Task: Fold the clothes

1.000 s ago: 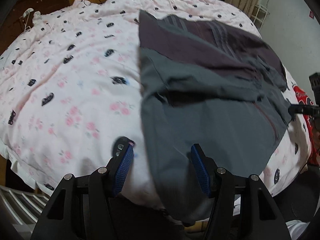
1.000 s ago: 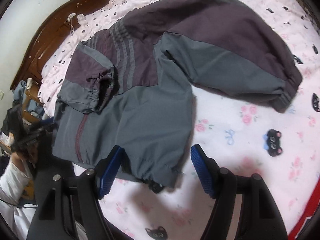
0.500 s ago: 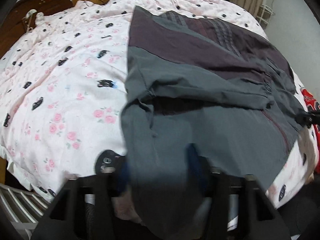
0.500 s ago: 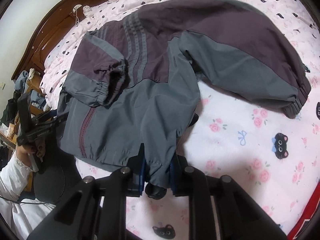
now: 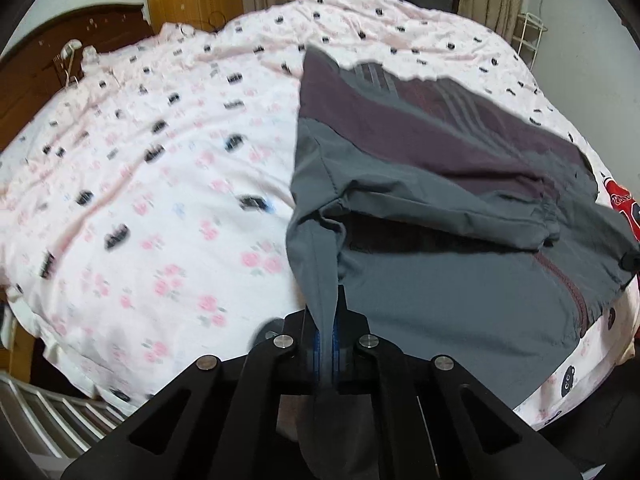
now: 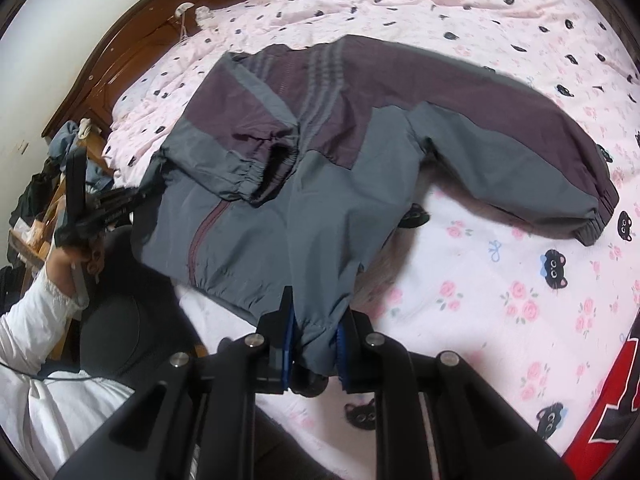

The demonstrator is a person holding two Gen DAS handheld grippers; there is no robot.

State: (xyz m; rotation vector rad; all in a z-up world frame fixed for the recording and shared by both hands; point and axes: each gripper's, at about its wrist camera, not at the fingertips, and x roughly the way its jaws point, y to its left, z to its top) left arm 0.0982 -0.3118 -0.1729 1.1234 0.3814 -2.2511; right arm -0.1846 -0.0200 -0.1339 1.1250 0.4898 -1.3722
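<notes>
At the far left of the right wrist view, a white sleeve (image 6: 36, 312) is seen, and above it the hand (image 6: 70, 258) that carries the left tool (image 6: 142, 196). From there this tool is seen reaching to the left hem corner of the jacket (image 6: 320, 184). In the left wrist view the left tool (image 5: 327, 336) is shown pinched fully together on a thin gathered fold of the grey hem, the blue pads being barely visible on either side of the cloth.

The jacket, grey below and dull purple above with three grey stripes at each shoulder, is spread on the bed (image 6: 500, 280), which is covered by a pink sheet printed with roses and black cats. One sleeve is folded across the chest, its elastic cuff (image 6: 264, 164) lying near the dark red zip line (image 6: 200, 236). The near hem is lifted off the sheet where it is gripped.

At the lower middle of the right wrist view, the right tool (image 6: 314, 336) is clamped on a bunched part of the hem, with grey cloth filling the gap between its blue pads (image 6: 343, 344).

Further right, the other sleeve is stretched out flat over the sheet, ending in a cuff (image 6: 596, 216) just beside a cat print. At the lower right corner a red cloth (image 6: 608, 400) is partly seen at the edge of the bed.
</notes>
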